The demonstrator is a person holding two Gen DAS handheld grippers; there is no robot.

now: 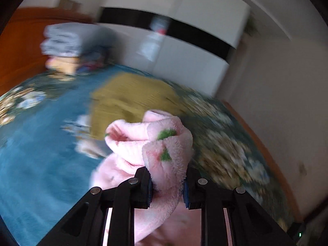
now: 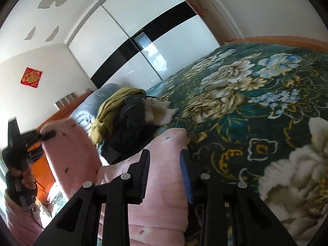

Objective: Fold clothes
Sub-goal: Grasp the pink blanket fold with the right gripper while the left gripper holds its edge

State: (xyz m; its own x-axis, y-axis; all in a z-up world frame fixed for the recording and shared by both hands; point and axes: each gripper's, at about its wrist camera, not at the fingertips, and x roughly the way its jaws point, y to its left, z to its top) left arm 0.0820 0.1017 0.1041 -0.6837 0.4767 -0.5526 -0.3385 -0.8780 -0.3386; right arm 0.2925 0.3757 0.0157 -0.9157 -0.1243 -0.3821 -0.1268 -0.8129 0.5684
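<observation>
A bed under a dark teal floral bedspread (image 2: 256,94) fills most of both views, its big cream and blue blossoms running toward an orange wooden frame (image 2: 287,41). Behind it stands a white sliding wardrobe (image 2: 114,47) crossed by a black band. On the far part of the spread sits a heap of unfolded clothes (image 2: 127,119): an olive knit garment (image 2: 114,106) on top, something dark beneath it and pale cloth beside it, with a grey-blue pillow behind. The left wrist view is badly smeared, yet it shows the olive knit spread flat on the bedspread and a grey-blue stack of folded fabric (image 1: 63,43) near the headboard. The task's piece, a pink fleece garment (image 2: 160,184) with small green and red marks, lies across the near edge of the bed and is lifted at both ends. The left gripper (image 1: 168,186) is clenched on a bunched corner of it, the fleece squeezed between the pads and spilling over the fingers. In the right wrist view that same gripper, carried by a hand (image 2: 22,176), holds its corner raised at the far left. The right gripper (image 2: 165,164) has the fleece between its fingers, which stand a little apart; whether the pads truly pinch the cloth cannot be told.
</observation>
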